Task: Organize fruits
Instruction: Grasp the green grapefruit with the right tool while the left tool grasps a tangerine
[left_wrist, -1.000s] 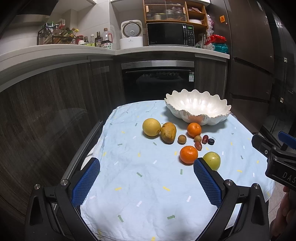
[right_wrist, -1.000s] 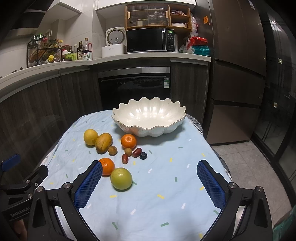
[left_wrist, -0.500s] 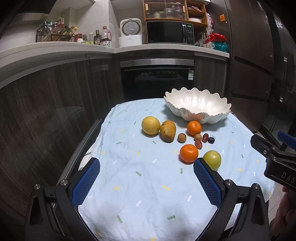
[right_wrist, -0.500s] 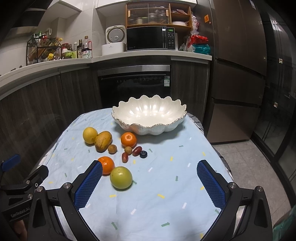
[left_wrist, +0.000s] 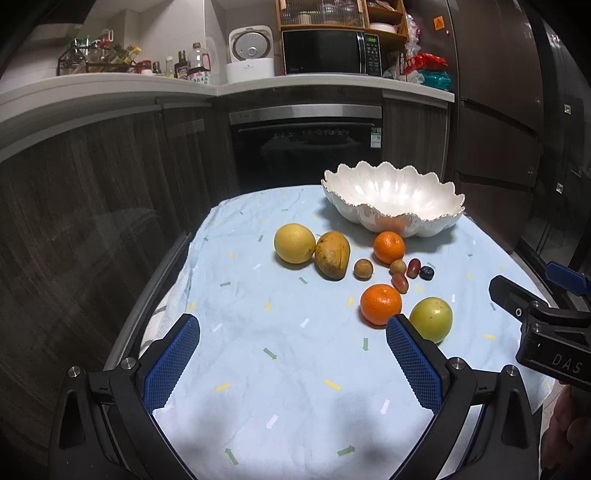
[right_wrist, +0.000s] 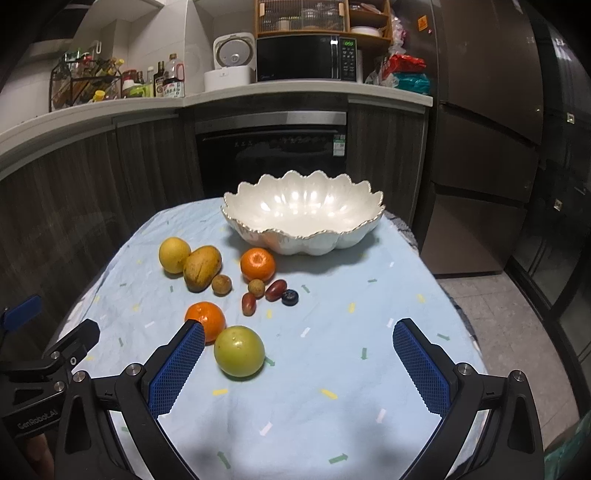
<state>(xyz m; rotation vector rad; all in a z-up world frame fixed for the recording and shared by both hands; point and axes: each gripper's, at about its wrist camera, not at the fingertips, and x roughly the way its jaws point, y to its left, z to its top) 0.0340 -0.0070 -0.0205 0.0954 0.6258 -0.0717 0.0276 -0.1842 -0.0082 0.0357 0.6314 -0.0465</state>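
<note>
Both your claws are wide apart and hold nothing. The left claw (left_wrist: 291, 360) and the right claw (right_wrist: 299, 363) hang low over the near end of the blue cloth (right_wrist: 332, 406).

No fruit is in the white bowl (right_wrist: 303, 214) yet. It sits at the far end of the cloth and looks empty, so the job seems to be just starting.

The fruit lies in a bunch between you and the bowl. The green apple (right_wrist: 239, 350) is closest to your right claw, just beside its left pad. An orange (right_wrist: 205, 320) touches the apple or sits right next to it. Farther off are a 2nd orange (right_wrist: 258, 264), a mango (right_wrist: 202, 267) and a yellow fruit (right_wrist: 174, 255), with small grapes (right_wrist: 275, 290) in the middle.

Start with the apple, I think. Slide your right claw a bit left so the apple sits in the middle of the gap. Go down, then squeeze softly. It is round and could roll, and a pad may bump the orange, so move slowly.
</note>
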